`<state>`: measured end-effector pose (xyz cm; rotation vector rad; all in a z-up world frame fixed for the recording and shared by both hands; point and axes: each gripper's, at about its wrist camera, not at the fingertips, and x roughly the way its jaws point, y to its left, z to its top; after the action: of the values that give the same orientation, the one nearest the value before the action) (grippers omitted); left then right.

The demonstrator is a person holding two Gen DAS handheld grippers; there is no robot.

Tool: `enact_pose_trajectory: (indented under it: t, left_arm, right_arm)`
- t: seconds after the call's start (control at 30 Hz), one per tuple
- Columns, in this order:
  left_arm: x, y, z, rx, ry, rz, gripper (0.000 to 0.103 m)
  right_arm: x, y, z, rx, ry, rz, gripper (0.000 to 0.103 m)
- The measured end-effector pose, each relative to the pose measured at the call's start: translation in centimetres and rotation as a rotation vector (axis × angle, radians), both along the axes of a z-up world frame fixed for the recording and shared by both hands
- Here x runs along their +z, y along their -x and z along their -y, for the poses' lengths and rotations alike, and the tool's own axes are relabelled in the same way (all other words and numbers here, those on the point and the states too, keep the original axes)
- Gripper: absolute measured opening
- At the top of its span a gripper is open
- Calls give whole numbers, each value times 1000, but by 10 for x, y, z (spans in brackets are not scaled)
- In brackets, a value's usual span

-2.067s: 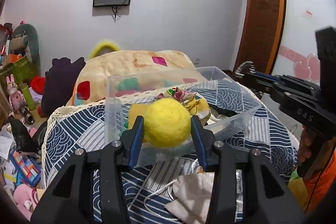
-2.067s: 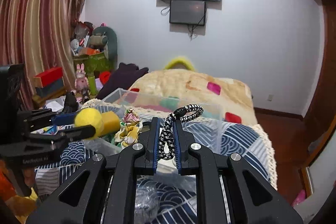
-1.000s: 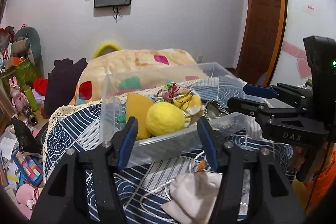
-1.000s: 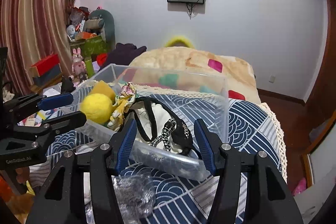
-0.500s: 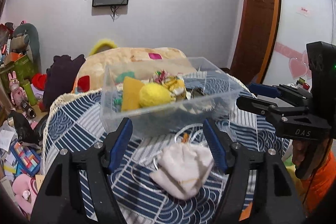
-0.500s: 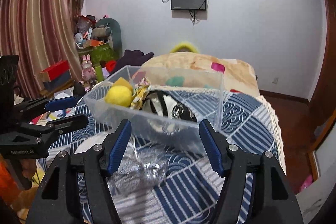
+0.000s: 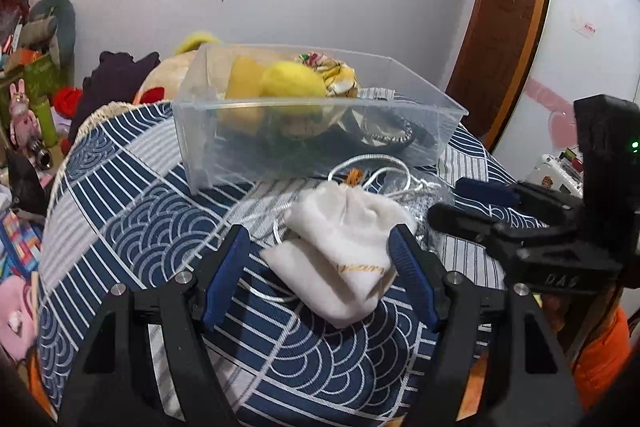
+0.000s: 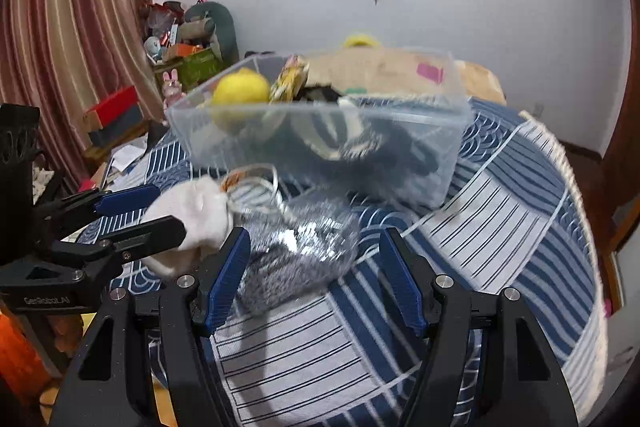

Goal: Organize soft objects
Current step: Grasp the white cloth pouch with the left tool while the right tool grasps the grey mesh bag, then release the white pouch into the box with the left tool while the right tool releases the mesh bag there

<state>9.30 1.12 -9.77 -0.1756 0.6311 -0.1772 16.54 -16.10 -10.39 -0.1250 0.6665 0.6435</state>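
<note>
left wrist: low, close over white drawstring pouch [image 7: 344, 259], facing clear plastic bin [image 7: 312, 147] | right wrist: low, close over silver mesh bag [image 8: 304, 251], facing same bin [image 8: 320, 143] | shared: bin, pouch, blue-patterned tablecloth [image 7: 140, 227]

White wall [image 8: 480, 7], striped curtain [image 8: 72, 39]

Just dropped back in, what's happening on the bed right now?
A person is sorting soft items into the clear bin on the blue patterned cover. The yellow ball and other bits already sit inside the bin. Both tongs are open and hold nothing. The left tongs straddle the white pouch, which lies in front of the bin, and the right tongs hover at the silver mesh bag beside the pouch. Neither item is gripped yet.
</note>
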Motion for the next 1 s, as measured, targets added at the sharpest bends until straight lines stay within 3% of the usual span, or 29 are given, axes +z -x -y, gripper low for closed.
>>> enact_pose_trajectory:
  t: [0.3, 0.4, 0.5, 0.63, 1.0]
  left_arm:
    - [-14, -3, 7, -50, 23, -24, 41]
    - [-12, 0, 9, -61, 0, -23, 34]
    - [-3, 6, 13, -63, -39, 1, 24]
    - [9, 11, 11, -53, -41, 30, 21]
    - [54, 9, -11, -3, 3, 146, 21]
  right_arm:
    - [-12, -4, -8, 17, -15, -38, 62]
    - [-13, -2, -8, 42, -33, -46, 35]
    - [-9, 5, -11, 27, -17, -18, 26]
    - [-3, 10, -11, 19, -15, 14, 17]
    - [35, 17, 11, -26, -51, 135, 16]
